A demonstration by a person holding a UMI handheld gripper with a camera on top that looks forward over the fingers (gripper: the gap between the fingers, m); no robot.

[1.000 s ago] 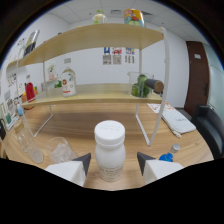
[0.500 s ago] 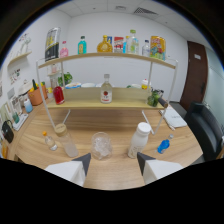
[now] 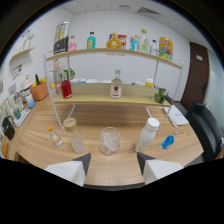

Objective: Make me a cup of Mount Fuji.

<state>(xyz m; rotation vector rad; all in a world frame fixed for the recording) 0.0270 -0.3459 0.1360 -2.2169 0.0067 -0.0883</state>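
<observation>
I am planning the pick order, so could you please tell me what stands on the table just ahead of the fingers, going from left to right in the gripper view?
Small bottle → jar with a tan lid → clear glass → white-capped bottle → blue object. The open fingers hold nothing.

Single view looks down along the hand-held gripper (image 3: 112,167) toward table (image 3: 120,170) and shelf (image 3: 115,52).

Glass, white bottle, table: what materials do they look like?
Glass: clear, faceted, likely glass or hard plastic; the table shows through it.
White bottle: opaque, matte white with a white cap, probably plastic.
Table: light wood or wood-look laminate, with visible grain lines and a satin finish.
All lie beyond the open jaws.
</observation>
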